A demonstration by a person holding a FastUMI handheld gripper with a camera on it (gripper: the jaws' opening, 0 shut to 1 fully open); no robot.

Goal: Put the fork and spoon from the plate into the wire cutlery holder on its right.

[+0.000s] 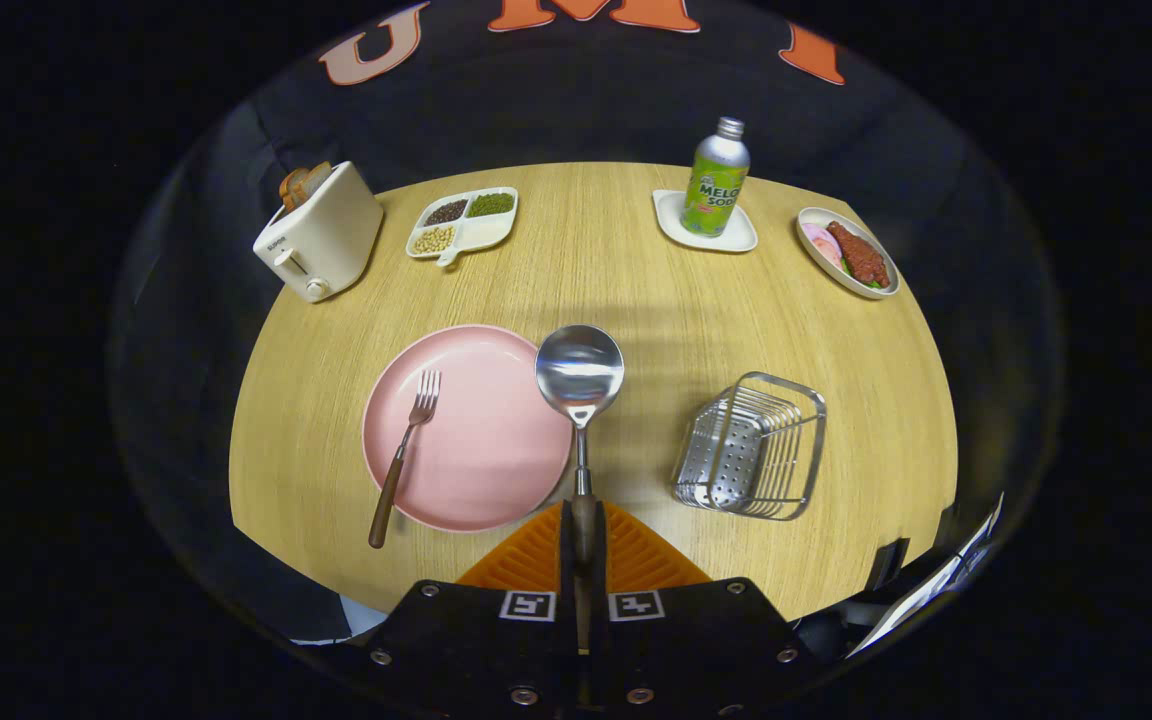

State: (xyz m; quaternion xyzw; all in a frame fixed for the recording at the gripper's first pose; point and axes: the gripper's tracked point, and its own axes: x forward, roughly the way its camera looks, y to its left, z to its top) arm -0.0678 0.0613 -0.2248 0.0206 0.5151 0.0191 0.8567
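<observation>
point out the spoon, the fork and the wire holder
spoon (pixel 579 368), gripper view, on its bowl
fork (pixel 425 392), gripper view, on its tines, over the plate
wire cutlery holder (pixel 816 425), gripper view, on its right rim

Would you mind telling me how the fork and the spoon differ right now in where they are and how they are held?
The spoon is clamped by its handle between the gripper fingers, while the fork lies free. The fork rests on the pink plate, its handle end overhanging the rim onto the table; the spoon's bowl sits over the plate's right edge. The spoon's bowl is broad and round, the fork's head narrow and tined. Both have dark brown handles and metal heads.
</observation>
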